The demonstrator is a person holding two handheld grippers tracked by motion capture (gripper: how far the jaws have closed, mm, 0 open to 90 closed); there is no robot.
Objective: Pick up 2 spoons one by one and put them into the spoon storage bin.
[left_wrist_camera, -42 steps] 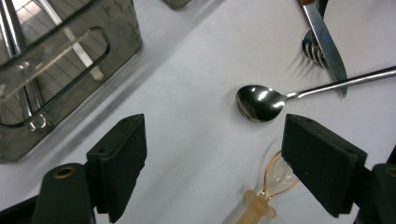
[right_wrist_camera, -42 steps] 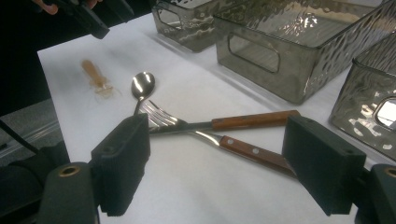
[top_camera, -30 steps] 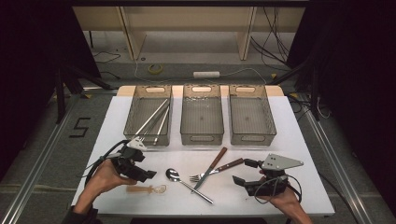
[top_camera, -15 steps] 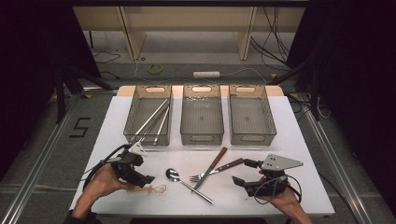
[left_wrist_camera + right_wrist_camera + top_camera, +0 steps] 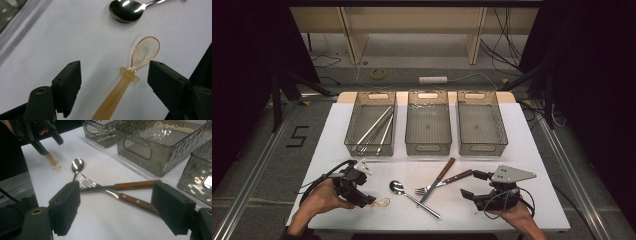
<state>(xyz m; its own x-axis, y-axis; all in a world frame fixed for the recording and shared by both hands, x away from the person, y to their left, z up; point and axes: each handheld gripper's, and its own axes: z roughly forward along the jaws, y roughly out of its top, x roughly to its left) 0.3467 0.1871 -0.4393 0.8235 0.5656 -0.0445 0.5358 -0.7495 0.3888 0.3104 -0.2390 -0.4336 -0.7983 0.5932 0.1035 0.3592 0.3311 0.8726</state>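
My left gripper (image 5: 113,80) is spread, and its jaws have just been closing a little. The handle of the amber plastic spoon (image 5: 130,77) lies between them, and neither pad presses on it. The spoon lies flat on the white tabletop (image 5: 62,37), bowl pointing away from the gripper. In the high view the left gripper (image 5: 364,199) sits at the near left part of the tabletop (image 5: 522,130), angled down, with the amber plastic spoon (image 5: 382,203) at its tip.

Just beyond the plastic spoon's bowl lies the bowl of a metal spoon (image 5: 126,10). In the high view the metal spoon (image 5: 412,196) runs diagonally toward the near edge.

My right gripper (image 5: 116,206) is also spread, with nothing between its jaws. It hovers low over the near right part of the tabletop and points at a fork (image 5: 100,186) and a knife (image 5: 132,200), both with wooden handles, which cross each other.

Three clear bins stand in a row at the far side. The left bin (image 5: 371,122) holds several long metal pieces. The middle bin (image 5: 428,122) and the right bin (image 5: 480,122) stand beside it.
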